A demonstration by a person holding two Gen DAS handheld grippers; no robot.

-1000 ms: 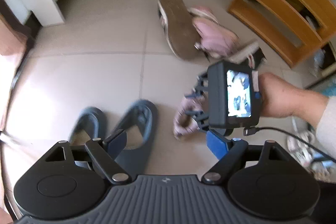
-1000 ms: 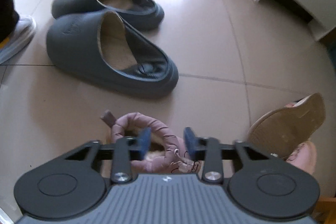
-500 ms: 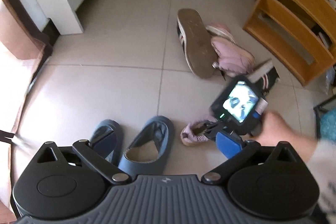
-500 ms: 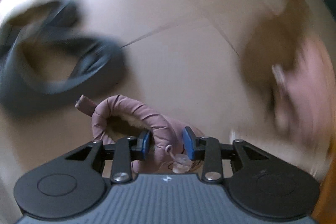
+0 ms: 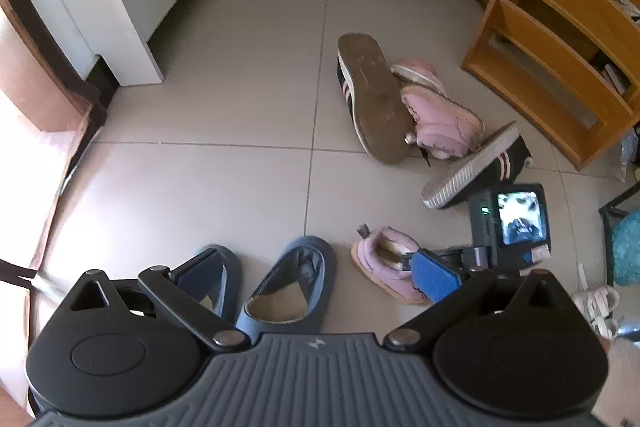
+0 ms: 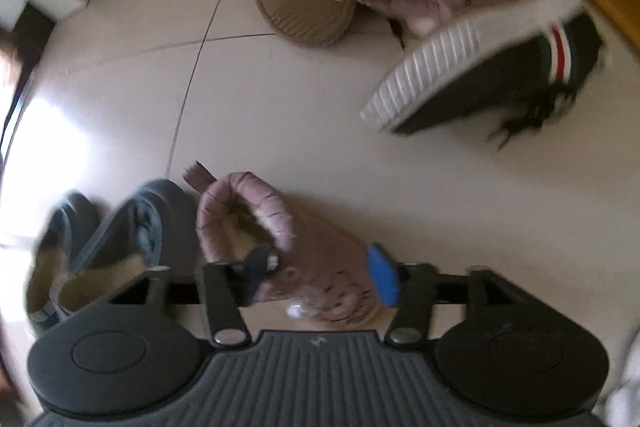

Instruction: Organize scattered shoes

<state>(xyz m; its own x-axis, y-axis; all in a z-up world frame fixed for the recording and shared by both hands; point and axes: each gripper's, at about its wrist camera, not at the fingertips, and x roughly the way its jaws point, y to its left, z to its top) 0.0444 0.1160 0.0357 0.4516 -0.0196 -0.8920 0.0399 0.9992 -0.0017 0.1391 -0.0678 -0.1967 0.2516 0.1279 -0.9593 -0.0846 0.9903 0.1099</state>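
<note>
The right tongs (image 6: 324, 273) have just been opening, spread astride the small pink boot (image 6: 280, 239) on the floor (image 5: 224, 195); the left tongs (image 5: 316, 273) hang spread above the blue slippers (image 5: 288, 287).

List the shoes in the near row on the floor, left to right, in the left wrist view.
Left blue slipper → right blue slipper → small pink boot, standing upright with the right gripper over it, jaws just opened and spread to either side of it.
</note>
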